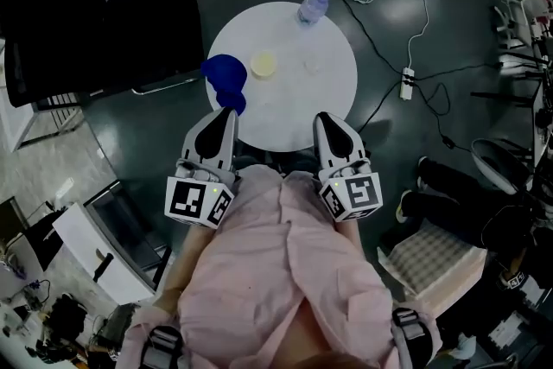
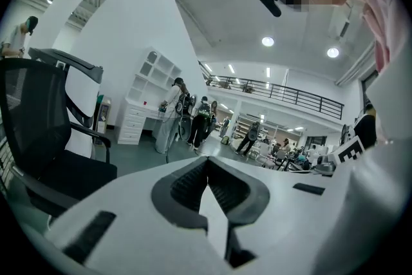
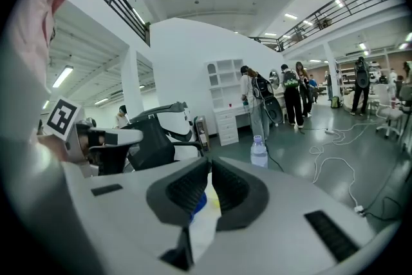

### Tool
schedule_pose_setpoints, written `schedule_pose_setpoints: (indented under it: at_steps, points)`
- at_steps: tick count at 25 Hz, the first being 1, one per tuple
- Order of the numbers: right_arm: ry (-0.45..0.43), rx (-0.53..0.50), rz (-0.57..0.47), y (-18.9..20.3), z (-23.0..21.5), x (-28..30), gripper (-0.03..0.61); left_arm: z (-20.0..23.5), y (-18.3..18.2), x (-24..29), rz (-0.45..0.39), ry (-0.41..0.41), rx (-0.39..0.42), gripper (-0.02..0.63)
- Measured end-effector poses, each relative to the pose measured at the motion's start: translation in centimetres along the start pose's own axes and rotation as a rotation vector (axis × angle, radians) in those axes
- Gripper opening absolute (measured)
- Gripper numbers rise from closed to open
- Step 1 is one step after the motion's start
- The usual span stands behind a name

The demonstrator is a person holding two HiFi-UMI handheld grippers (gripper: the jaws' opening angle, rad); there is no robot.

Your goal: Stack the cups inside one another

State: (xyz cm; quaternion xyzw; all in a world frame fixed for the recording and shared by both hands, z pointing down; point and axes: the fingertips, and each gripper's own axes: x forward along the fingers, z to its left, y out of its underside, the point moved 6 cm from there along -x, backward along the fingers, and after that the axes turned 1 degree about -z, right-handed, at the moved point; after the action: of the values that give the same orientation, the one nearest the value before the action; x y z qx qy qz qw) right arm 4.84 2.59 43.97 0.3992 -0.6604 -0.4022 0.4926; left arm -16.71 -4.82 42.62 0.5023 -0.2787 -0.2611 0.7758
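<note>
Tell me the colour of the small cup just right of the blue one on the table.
The cup is pale yellow; the head view shows it best.

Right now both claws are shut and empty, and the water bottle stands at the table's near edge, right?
No. Both the left claw and right claw are shut and empty, but the water bottle stands at the far edge of the table, as the head view shows.
</note>
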Motion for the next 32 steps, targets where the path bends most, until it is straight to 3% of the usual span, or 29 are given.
schedule_pose_setpoints:
  at_steps: [8,20,32]
  points:
    - [0.04,0.002,-0.001,0.1,0.4,0.3,0.038,0.6,0.2,0.8,0.011,0.058,-0.003,0.018]
    - [0.014,-0.039,-0.037,-1.0,-0.1,1.8,0.037,0.3,-0.5,2.2,-0.026,0.08,0.038,0.018]
    - [0.025,-0.012,-0.044,-0.3,-0.3,1.8,0.038,0.5,0.1,2.5,-0.003,0.09,0.041,0.018]
